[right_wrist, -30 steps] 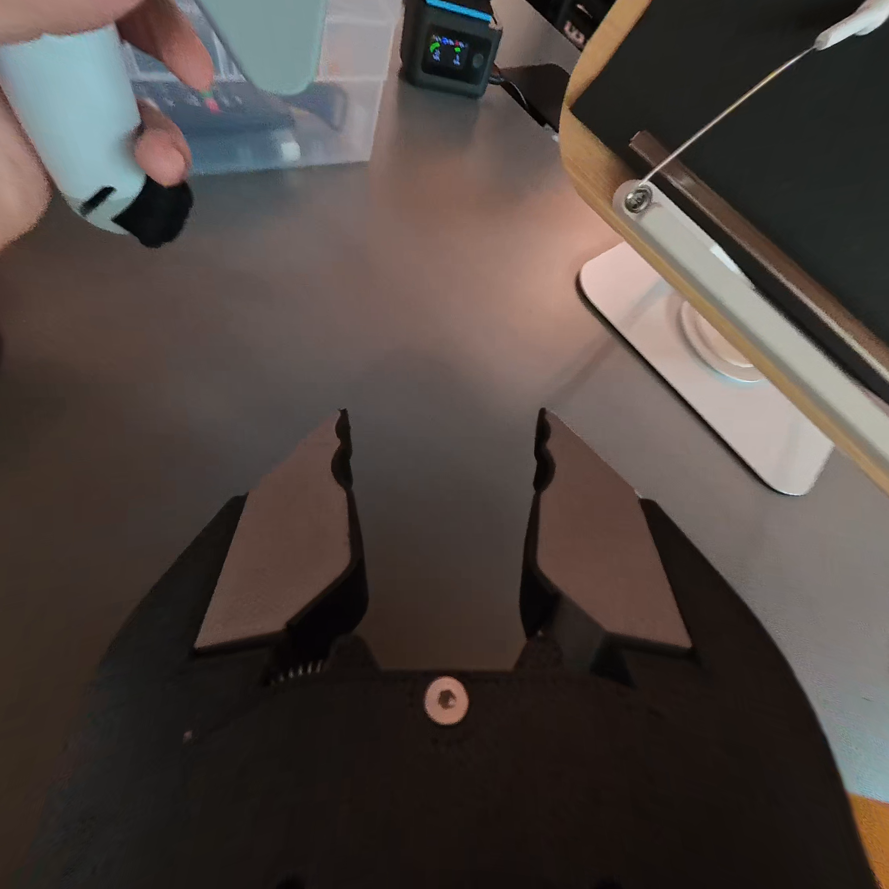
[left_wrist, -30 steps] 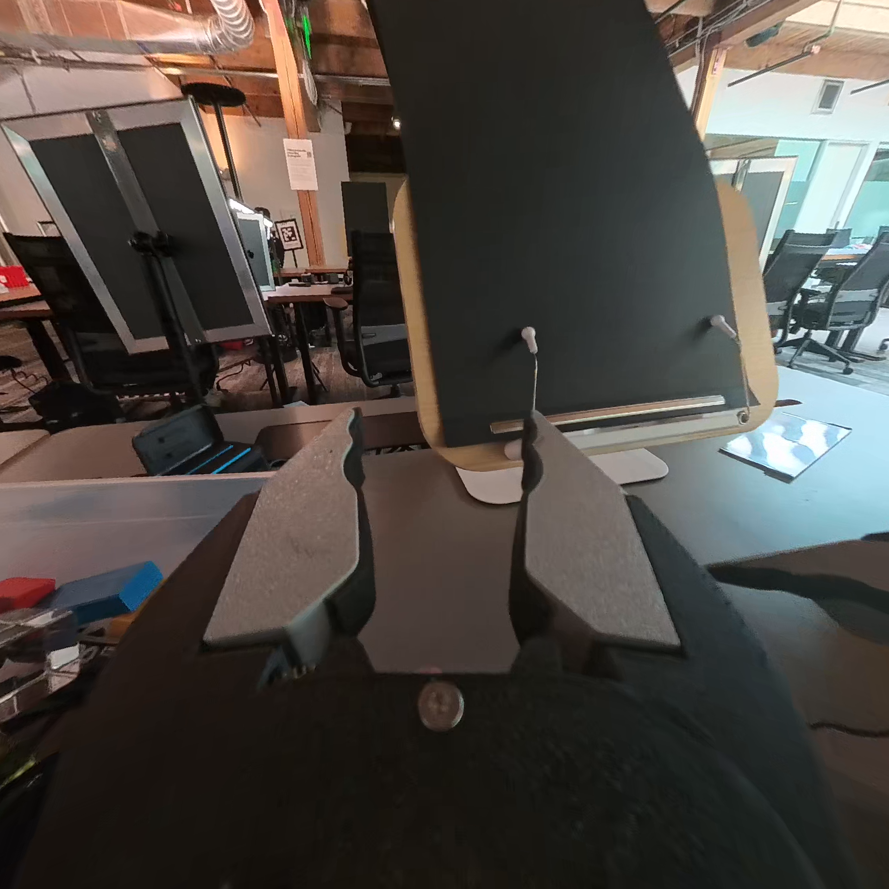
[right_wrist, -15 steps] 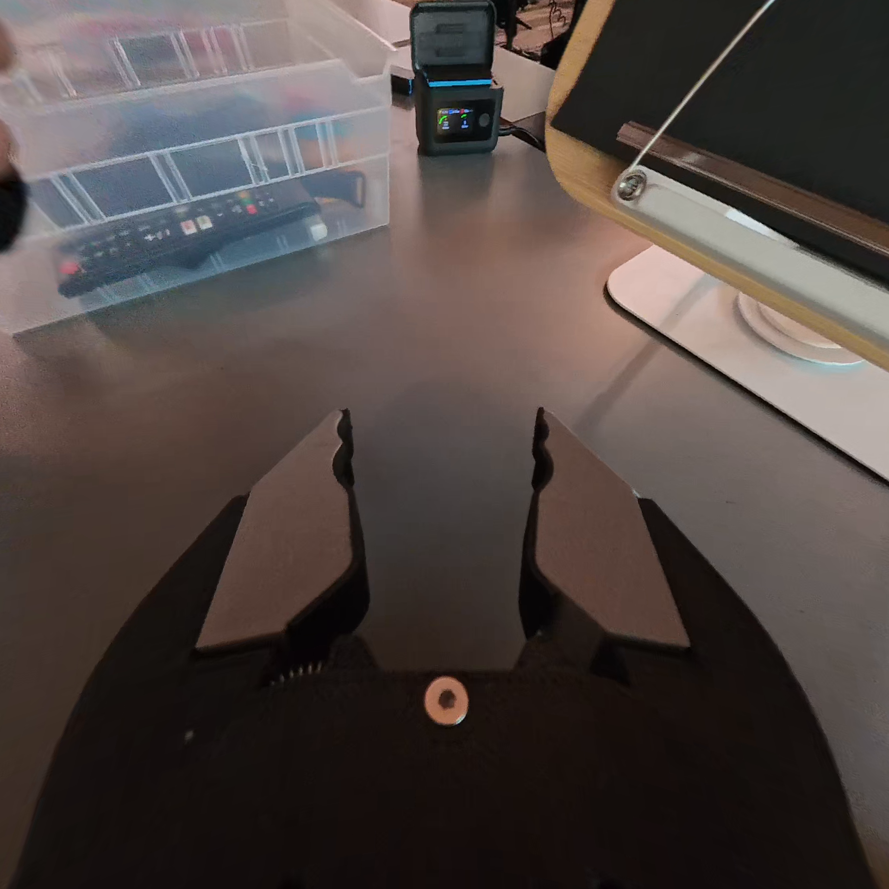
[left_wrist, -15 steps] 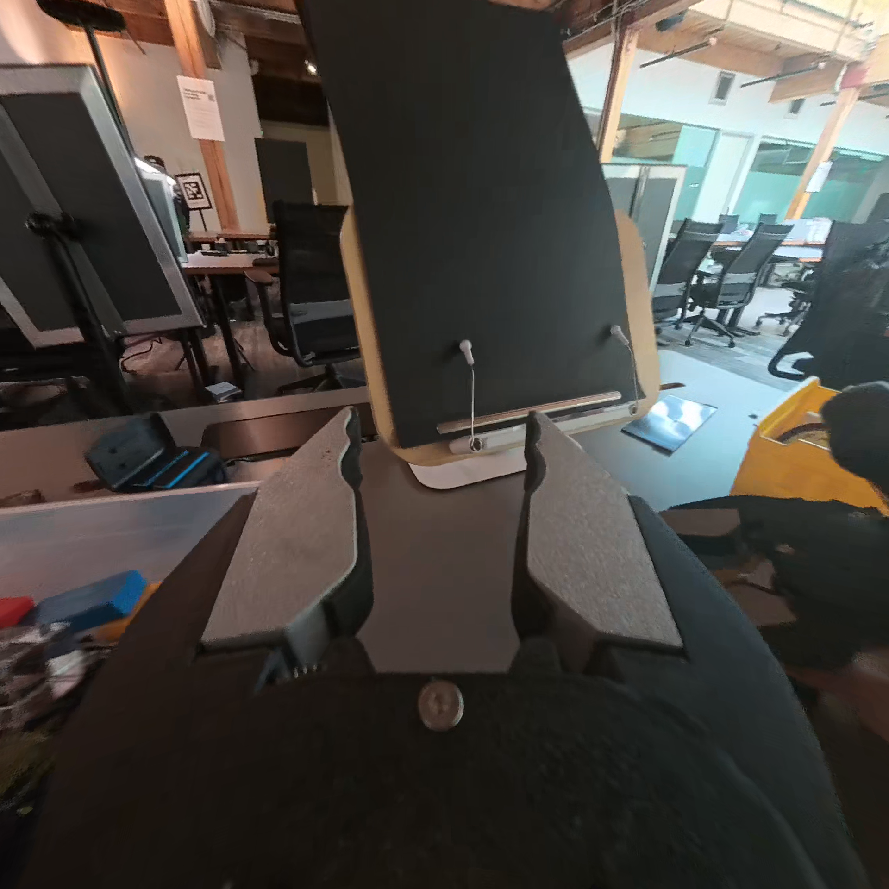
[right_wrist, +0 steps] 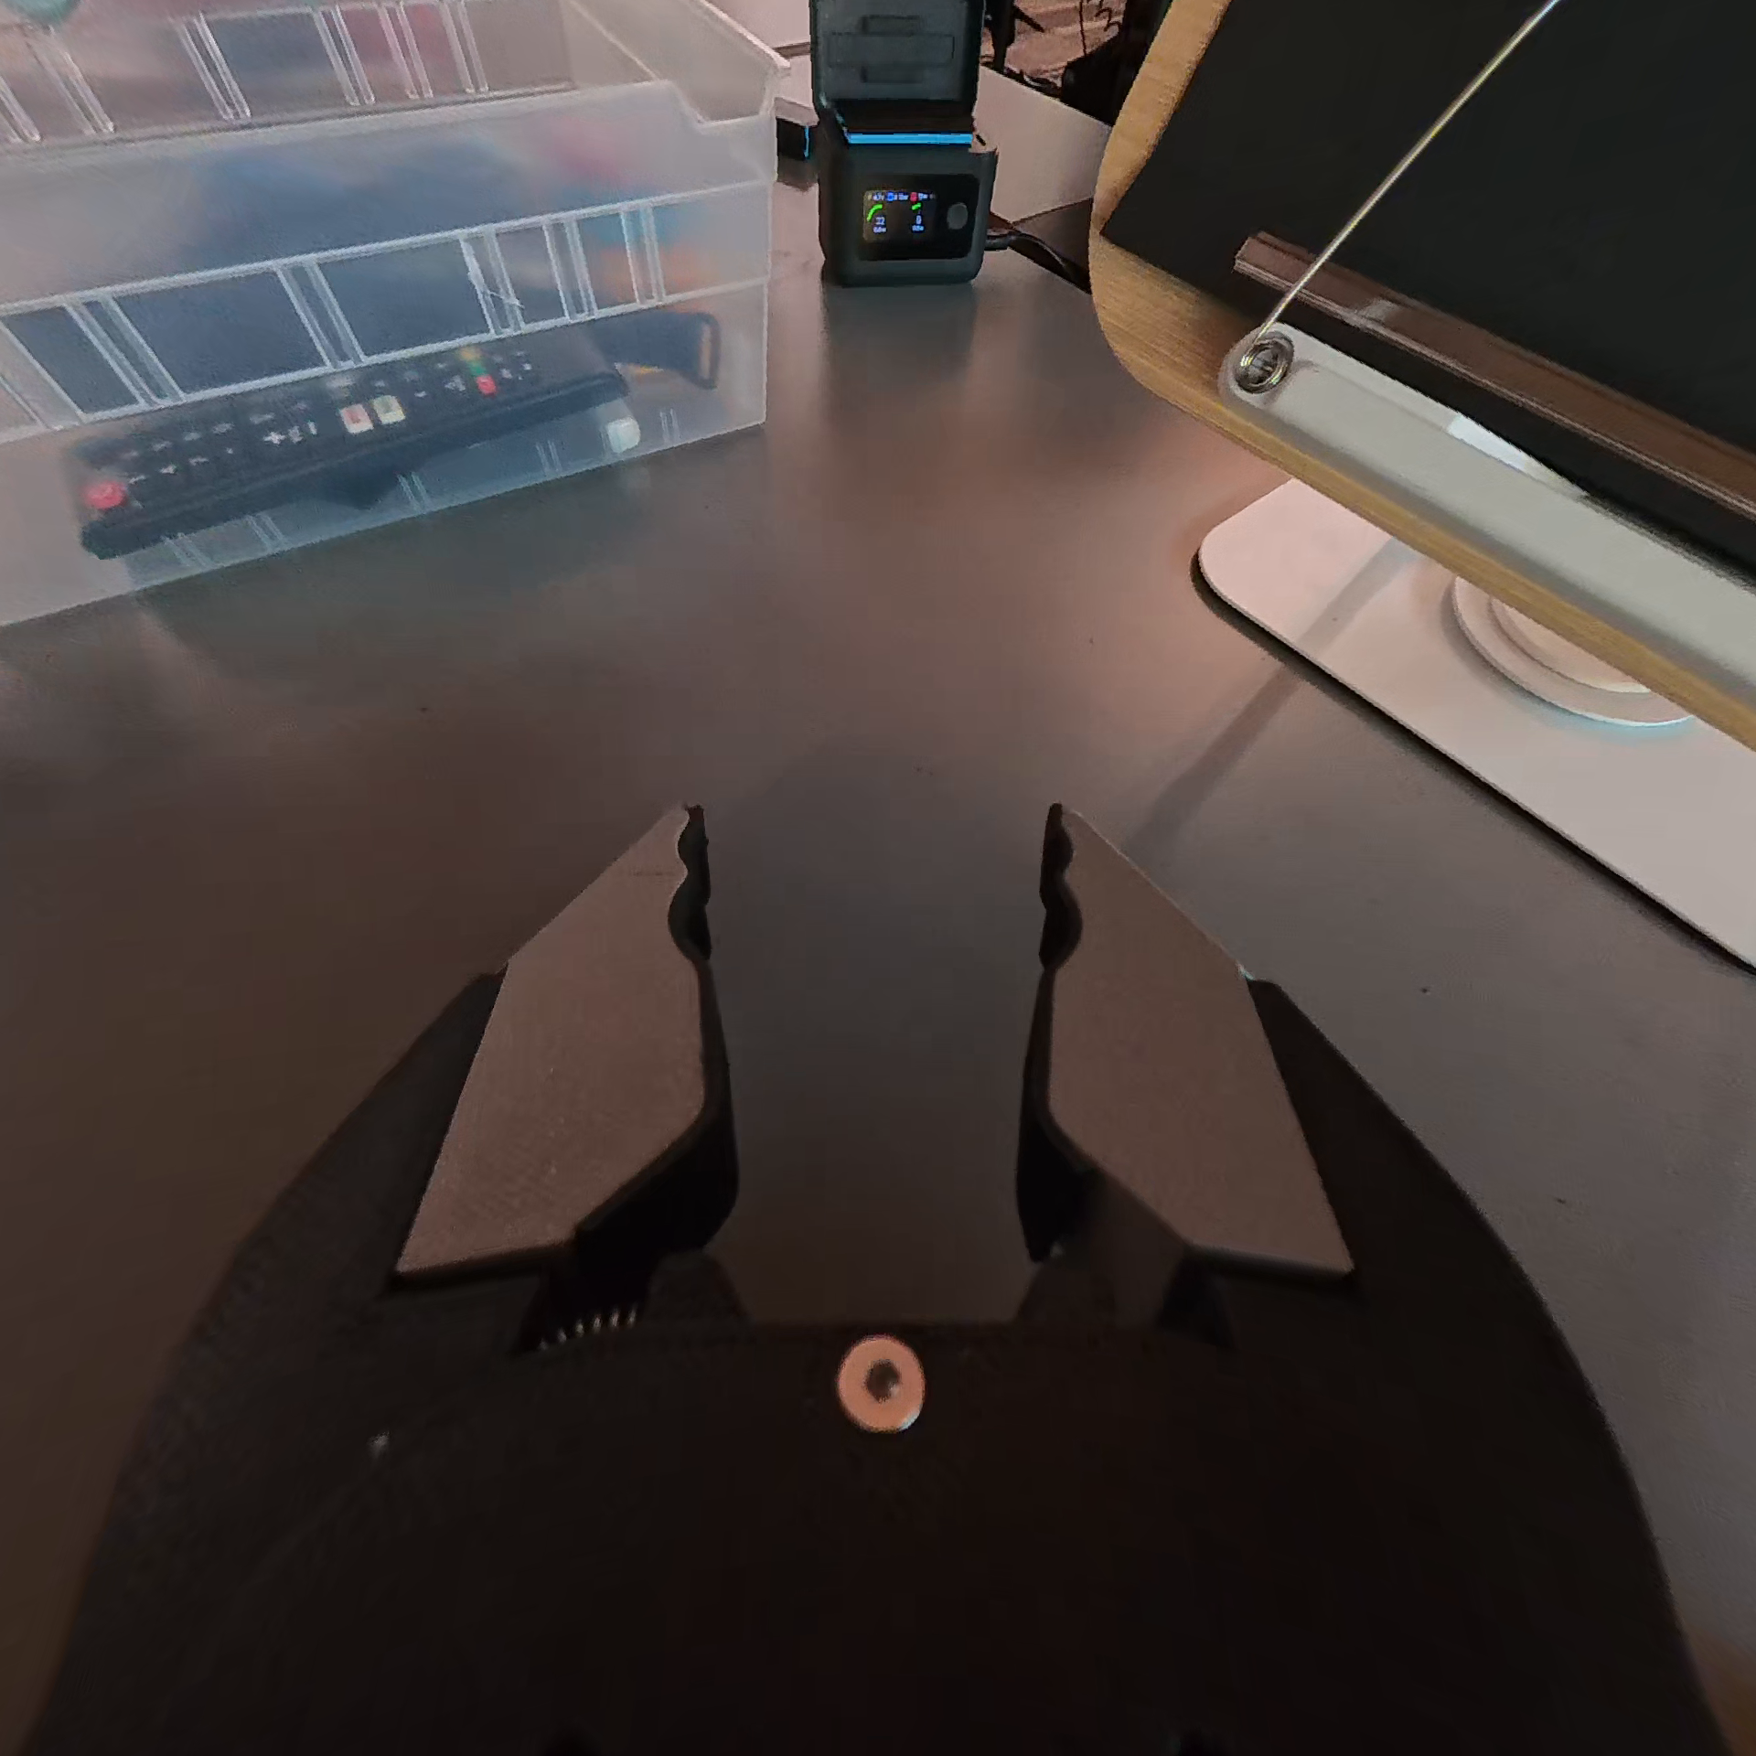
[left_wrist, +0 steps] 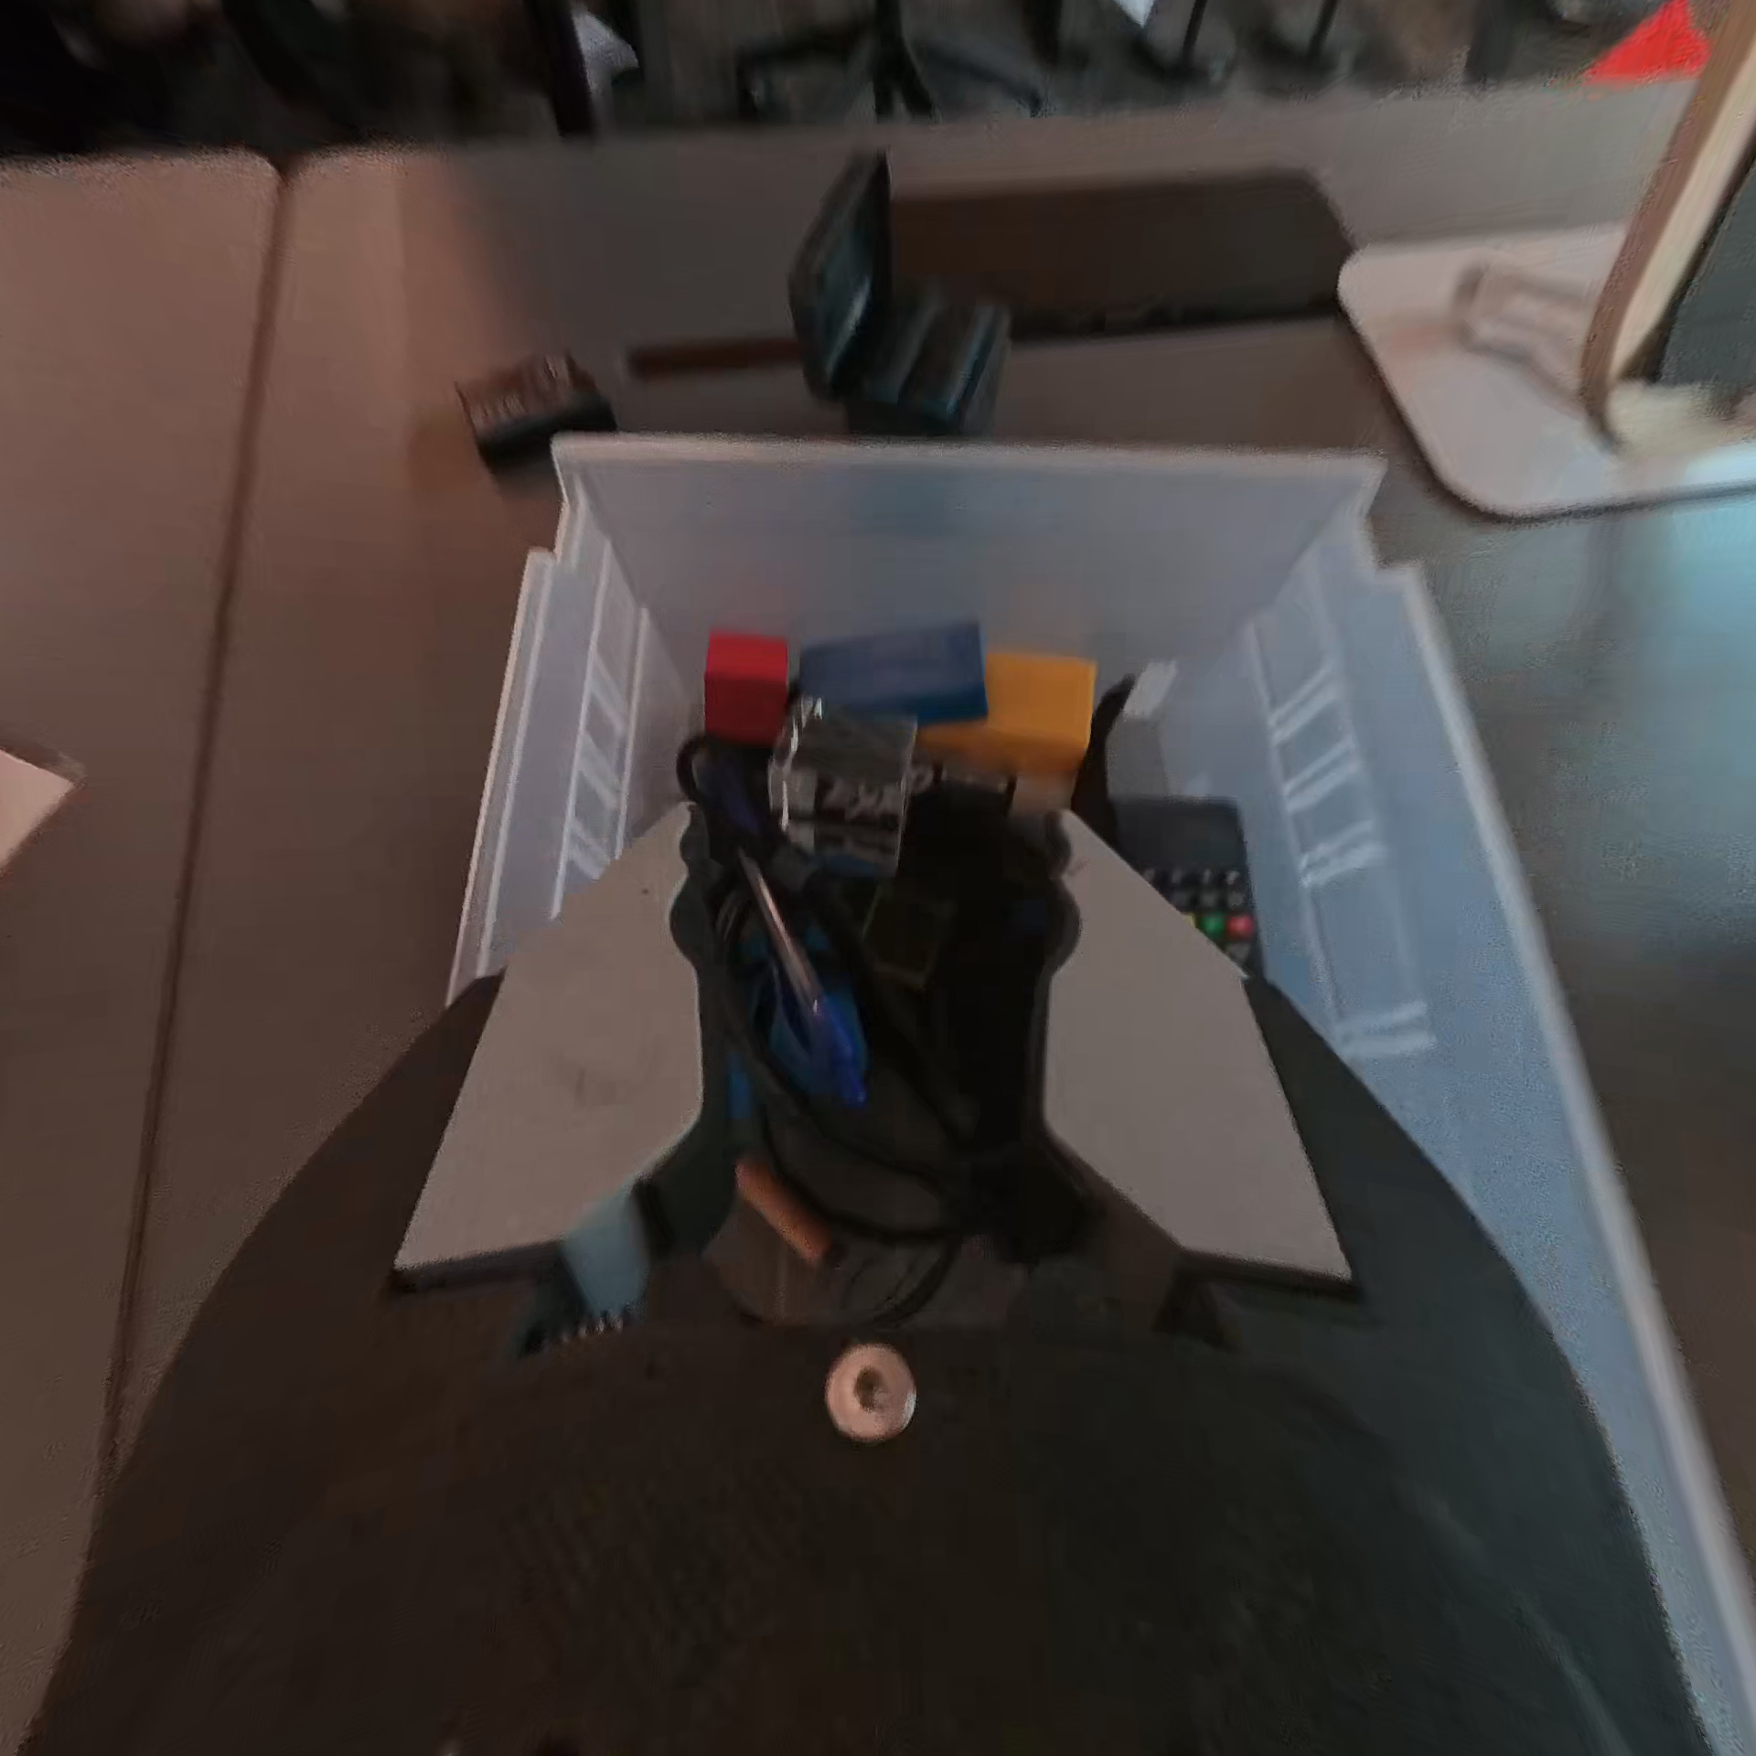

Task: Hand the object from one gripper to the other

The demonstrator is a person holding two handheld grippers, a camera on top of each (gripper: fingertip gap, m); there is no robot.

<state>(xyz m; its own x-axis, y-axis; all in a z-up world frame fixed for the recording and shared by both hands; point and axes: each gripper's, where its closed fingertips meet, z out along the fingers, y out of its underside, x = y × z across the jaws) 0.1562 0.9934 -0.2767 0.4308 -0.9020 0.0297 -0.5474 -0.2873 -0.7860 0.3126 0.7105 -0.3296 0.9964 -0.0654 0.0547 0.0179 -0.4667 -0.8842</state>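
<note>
Object choice is not yet settled: nothing is held by either claw, and the thing to be handed over is judged to lie among the clutter in the clear plastic bin (left_wrist: 960, 532), which is seen directly beneath and ahead of the left claw (left_wrist: 874, 855). That claw is held released, its jaws spread wide over the bin's contents, probably so that something can be picked out from above. Between its fingers a tangle of black cable (left_wrist: 912, 1169) and a blue pen (left_wrist: 808, 1007) are seen; just beyond the tips lie a small clear box with dark printing (left_wrist: 846, 789), a red block (left_wrist: 746, 684), a blue block (left_wrist: 893, 670) and a yellow block (left_wrist: 1026, 708). To the right of the right-hand finger a black remote control (left_wrist: 1197, 884) is visible. Which item is meant cannot be told, as the left wrist view is blurred.

The right claw (right_wrist: 874, 855) is likewise held released and empty, low over the bare dark table (right_wrist: 855, 618), apparently kept clear to wait for the handover. Ahead of it and to the left the same bin is seen from the side, with the remote pressed against its wall. Straight ahead a small black device with a lit screen (right_wrist: 907, 219) stands, and to the right a wooden-edged stand on a white base (right_wrist: 1330, 608) is placed.
</note>
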